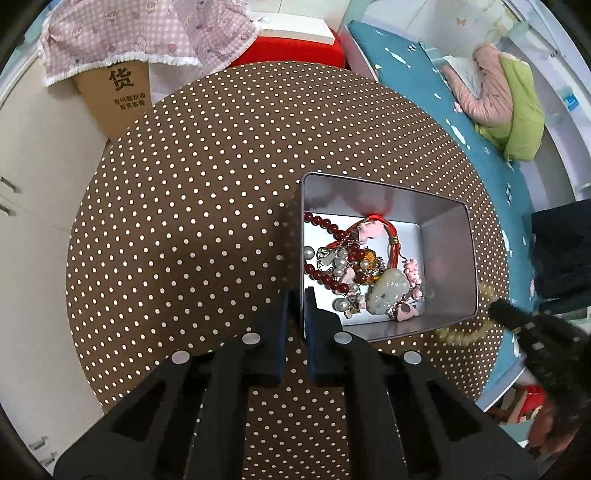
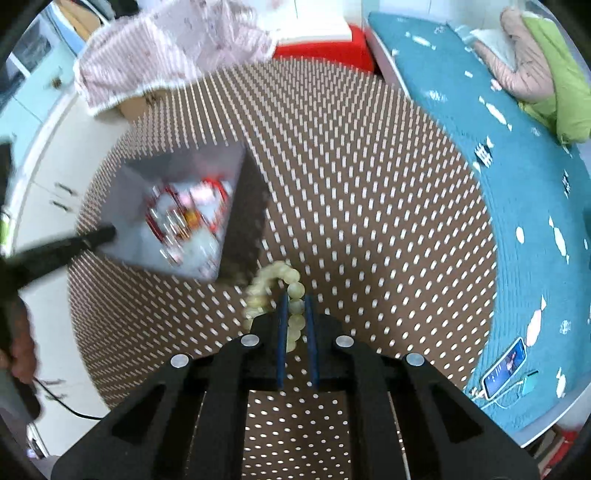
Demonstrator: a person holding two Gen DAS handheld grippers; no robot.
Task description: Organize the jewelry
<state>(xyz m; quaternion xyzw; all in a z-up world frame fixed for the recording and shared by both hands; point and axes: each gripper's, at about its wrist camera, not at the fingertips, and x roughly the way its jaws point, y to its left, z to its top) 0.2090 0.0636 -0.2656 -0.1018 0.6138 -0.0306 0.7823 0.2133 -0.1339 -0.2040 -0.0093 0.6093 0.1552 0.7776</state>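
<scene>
Your white cabinet (image 1: 40, 155) stands far left, a carton (image 1: 118, 99) under pink cloth (image 1: 147, 33) behind. The dotted brown table (image 1: 184, 221) carries the tin (image 1: 448, 258), jewelry (image 1: 362, 269) heaped inside. Your left gripper (image 1: 296, 299) pinches the tin's near wall. Just right of the tin, your right gripper (image 2: 295, 306) is clamped on the pale bead bracelet (image 2: 275, 277). A teal bed (image 2: 480, 155) lies rightmost.

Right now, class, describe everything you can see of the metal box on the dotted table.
The metal box is a rectangular open tin with rounded corners, plain silvery walls and a pale floor. It stands on the brown dotted table. Inside lies a tangle of jewelry: dark red beads, pearls, pink charms, a red cord, a pale green stone. The left claw is closed over its near-left wall.
</scene>
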